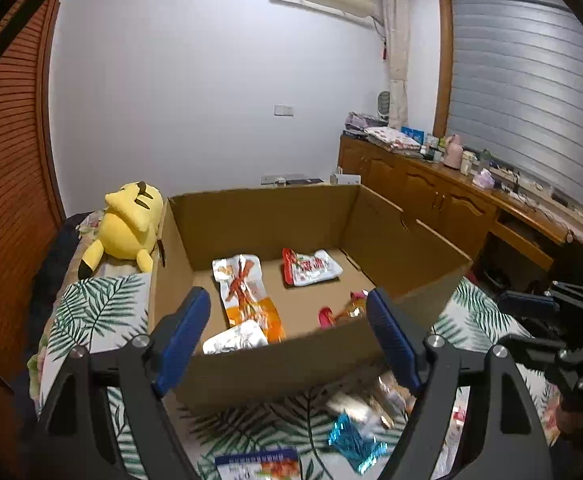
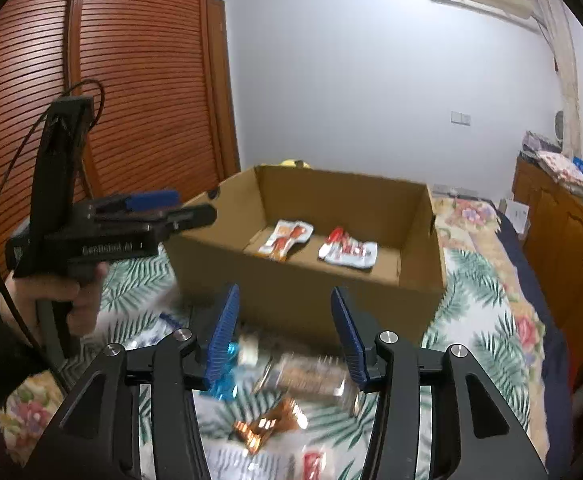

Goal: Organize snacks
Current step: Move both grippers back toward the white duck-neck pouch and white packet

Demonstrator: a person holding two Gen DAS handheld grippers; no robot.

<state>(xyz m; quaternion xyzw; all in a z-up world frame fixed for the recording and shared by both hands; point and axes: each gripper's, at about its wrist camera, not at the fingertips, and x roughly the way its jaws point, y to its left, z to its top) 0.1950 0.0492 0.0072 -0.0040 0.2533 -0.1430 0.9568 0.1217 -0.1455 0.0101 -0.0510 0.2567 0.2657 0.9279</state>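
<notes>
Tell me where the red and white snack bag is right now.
The red and white bag lies on the floor of the cardboard box, toward its back right in the left wrist view, right of the orange packet.

Your left black tongs (image 1: 287, 332) carry ribbed blue pads (image 1: 181, 332), and so do your right black tongs (image 2: 287, 336). Before you sits a plain brown cardboard box (image 1: 267, 216). Inside it lie an orange-and-white snack packet (image 1: 243, 288), a red-and-white snack packet (image 1: 311, 266) and a silver foil packet (image 1: 235, 338). The white bedsheet with green palm leaves (image 1: 91, 312) holds a shiny turquoise wrapper (image 1: 355, 440) and a copper-coloured foil wrapper (image 2: 267, 426). Beside the box lies a yellow plush toy with black-tipped ears (image 1: 127, 228).
</notes>
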